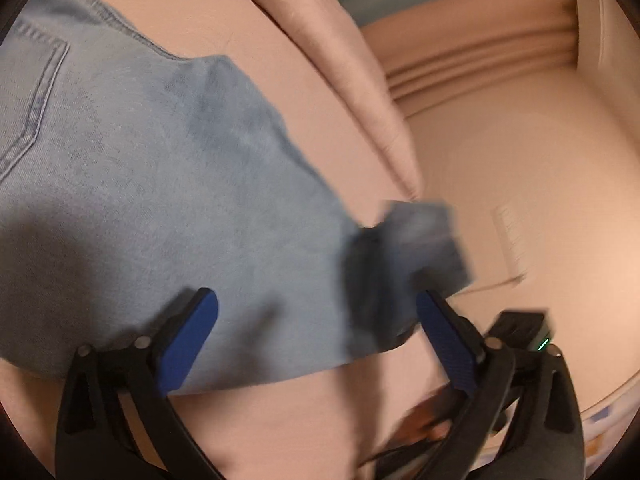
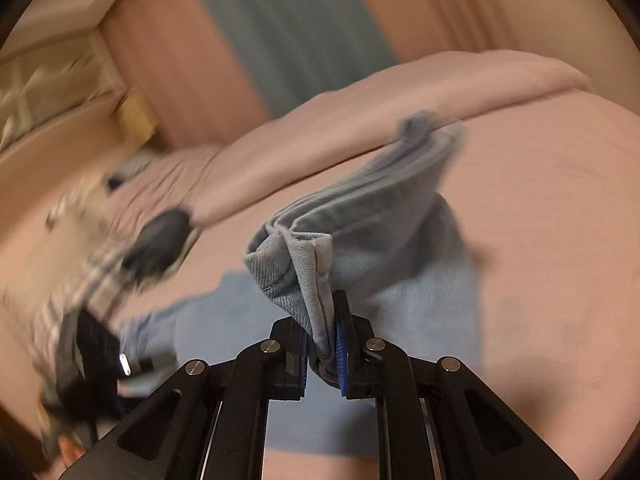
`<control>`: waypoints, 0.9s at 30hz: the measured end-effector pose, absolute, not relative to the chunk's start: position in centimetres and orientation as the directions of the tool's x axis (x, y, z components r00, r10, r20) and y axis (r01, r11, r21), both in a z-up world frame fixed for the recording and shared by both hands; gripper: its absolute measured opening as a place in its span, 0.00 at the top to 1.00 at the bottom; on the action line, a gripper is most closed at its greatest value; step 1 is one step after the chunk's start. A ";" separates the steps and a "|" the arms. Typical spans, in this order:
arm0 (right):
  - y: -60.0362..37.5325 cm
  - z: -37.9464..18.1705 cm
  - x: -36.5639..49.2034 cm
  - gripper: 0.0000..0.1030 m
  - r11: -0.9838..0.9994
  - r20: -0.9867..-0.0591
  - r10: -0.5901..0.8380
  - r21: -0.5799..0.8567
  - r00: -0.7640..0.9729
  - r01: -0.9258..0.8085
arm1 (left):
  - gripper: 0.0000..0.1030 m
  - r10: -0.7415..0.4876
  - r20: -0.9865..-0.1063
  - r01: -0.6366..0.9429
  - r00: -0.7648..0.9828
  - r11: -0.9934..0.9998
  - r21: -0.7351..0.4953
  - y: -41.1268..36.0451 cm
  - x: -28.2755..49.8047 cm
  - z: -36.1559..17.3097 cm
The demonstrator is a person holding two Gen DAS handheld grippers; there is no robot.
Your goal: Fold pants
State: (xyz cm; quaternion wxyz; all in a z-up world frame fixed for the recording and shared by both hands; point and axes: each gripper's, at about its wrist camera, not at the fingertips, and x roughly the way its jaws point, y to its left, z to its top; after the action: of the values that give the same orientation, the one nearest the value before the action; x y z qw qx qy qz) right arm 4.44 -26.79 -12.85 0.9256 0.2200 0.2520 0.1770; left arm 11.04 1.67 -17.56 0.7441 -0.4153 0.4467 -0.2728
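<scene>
Seemingly pants (image 2: 320, 280) within right claw (image 2: 322, 354) — pinched.

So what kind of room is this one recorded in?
Most likely a bedroom: the jeans lie on a pink sheeted bed, a folded pink blanket lies across it, and curtains hang behind.

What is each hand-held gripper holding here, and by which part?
The right hand-held gripper is shut on the jeans, pinching a bunched hem edge. The left hand-held gripper is open over the jeans, holding nothing.
</scene>
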 end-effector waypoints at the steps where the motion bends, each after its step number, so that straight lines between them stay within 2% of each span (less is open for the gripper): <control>1: -25.1 -12.9 4.5 0.86 0.845 -0.393 0.455 0.473 0.799 -0.249 | 0.01 -0.785 -0.424 0.034 0.451 0.490 -0.871 1.7 11.2 -17.5; 7: -16.9 -14.2 4.7 0.86 0.836 -0.462 0.546 0.364 0.699 -0.411 | 0.01 -0.845 -0.344 -0.001 0.409 0.376 -0.927 1.7 12.7 -18.4; 10: -13.7 -15.1 4.5 0.86 0.874 -0.535 0.482 0.235 0.694 -0.426 | 0.04 -0.860 -0.303 -0.022 0.411 0.322 -0.946 2.3 13.2 -18.6; 12: -13.2 -14.9 4.5 0.86 0.879 -0.540 0.471 0.215 0.698 -0.426 | 0.17 -0.850 -0.333 -0.033 0.409 0.351 -0.936 2.9 13.6 -18.5; 14: -13.2 -14.2 4.6 0.86 0.875 -0.518 0.479 0.219 0.709 -0.431 | 0.58 -0.839 -0.373 -0.006 0.397 0.404 -0.915 2.8 13.9 -18.1; 15: -13.0 -13.8 4.7 0.86 0.873 -0.513 0.482 0.218 0.710 -0.436 | 0.62 -0.833 -0.383 0.010 0.400 0.421 -0.907 2.8 14.0 -17.9; 19: -11.7 -13.3 4.9 0.86 0.875 -0.517 0.470 0.165 0.715 -0.456 | 0.70 -0.785 -0.417 0.049 0.459 0.491 -0.870 3.9 13.3 -16.7; 23: -11.0 -13.3 5.0 0.82 0.864 -0.526 0.486 0.170 0.698 -0.474 | 0.74 -0.728 -0.447 0.047 0.520 0.547 -0.836 5.9 12.4 -16.6; 25: -10.7 -13.6 5.4 0.75 0.859 -0.542 0.495 0.184 0.679 -0.478 | 0.74 -0.694 -0.493 0.018 0.525 0.588 -0.809 7.0 12.1 -17.4; 26: -10.5 -14.1 5.7 0.68 0.852 -0.566 0.503 0.199 0.653 -0.484 | 0.74 -0.662 -0.530 -0.003 0.531 0.624 -0.782 6.7 13.0 -17.6; 27: -10.8 -15.1 5.4 0.52 0.836 -0.586 0.528 0.232 0.615 -0.497 | 0.74 -0.634 -0.561 -0.024 0.532 0.651 -0.759 6.8 13.4 -17.9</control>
State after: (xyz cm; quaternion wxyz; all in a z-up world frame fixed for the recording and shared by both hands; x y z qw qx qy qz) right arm 5.38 -10.82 -15.06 0.8983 0.0232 0.3334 0.2854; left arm 13.35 6.78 -17.91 0.7927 -0.3707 0.4441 -0.1925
